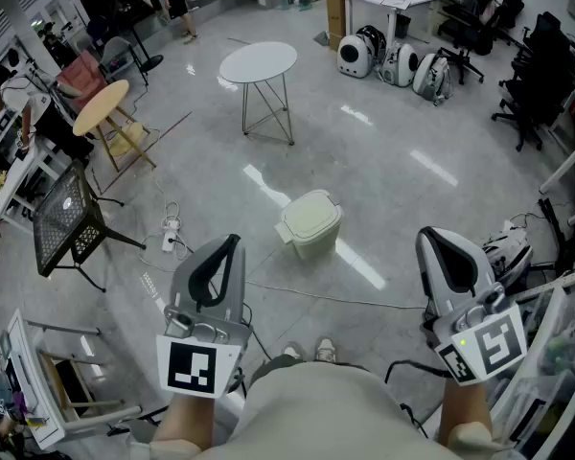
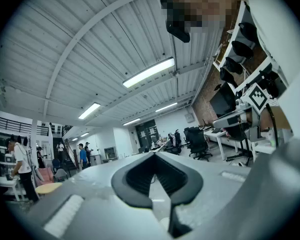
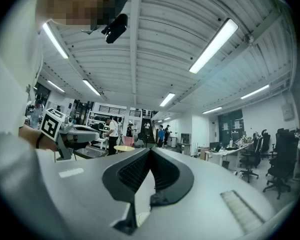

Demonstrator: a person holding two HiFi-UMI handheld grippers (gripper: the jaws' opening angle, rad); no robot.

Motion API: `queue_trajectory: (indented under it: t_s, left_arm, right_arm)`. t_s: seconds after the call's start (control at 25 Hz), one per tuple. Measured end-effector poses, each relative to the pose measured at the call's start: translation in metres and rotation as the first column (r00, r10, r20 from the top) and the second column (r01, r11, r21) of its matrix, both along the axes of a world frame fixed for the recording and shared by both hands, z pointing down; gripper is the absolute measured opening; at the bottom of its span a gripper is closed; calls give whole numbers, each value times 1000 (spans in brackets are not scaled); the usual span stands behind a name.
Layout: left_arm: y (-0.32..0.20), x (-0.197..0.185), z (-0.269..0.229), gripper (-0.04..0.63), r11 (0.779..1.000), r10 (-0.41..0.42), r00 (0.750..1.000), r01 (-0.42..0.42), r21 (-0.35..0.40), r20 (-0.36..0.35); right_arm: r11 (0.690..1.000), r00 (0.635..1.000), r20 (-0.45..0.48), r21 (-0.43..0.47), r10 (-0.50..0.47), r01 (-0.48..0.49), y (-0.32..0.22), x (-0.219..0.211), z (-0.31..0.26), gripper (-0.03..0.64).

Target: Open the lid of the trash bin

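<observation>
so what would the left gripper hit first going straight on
Probably nothing near: the left gripper points roughly level across the open room, likely passing over the pale green plastic trash bin, though depth is unclear.

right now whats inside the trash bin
Nothing inside shows: the trash bin has its lid shut over the opening, covering whatever it holds. Only the pale outside is visible, standing on the floor.

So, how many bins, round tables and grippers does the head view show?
Bins: 1, the trash bin
Round tables: 2, the white table and the wooden table
Grippers: 2, the left gripper and the right gripper
Total: 5
</observation>
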State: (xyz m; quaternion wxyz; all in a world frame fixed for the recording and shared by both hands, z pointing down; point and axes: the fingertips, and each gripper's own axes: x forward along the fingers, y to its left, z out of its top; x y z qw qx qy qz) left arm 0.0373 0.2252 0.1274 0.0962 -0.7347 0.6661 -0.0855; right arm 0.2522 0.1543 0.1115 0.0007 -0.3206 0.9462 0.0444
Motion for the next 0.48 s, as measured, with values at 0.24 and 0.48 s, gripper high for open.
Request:
queue_trajectory:
  t_s: [0.24, 0.48]
  left_arm:
    - [-8, 0, 6, 2, 1000, -9, 1000, 9, -4, 3]
    - [-15, -2, 8, 2, 1000, -24, 1000, 24, -12, 10]
  right_arm:
    - [1000, 1000, 25, -7, 4, -4, -11, 4, 4, 3]
    - [1000, 1000, 27, -26, -13, 13, -19, 3, 10, 3]
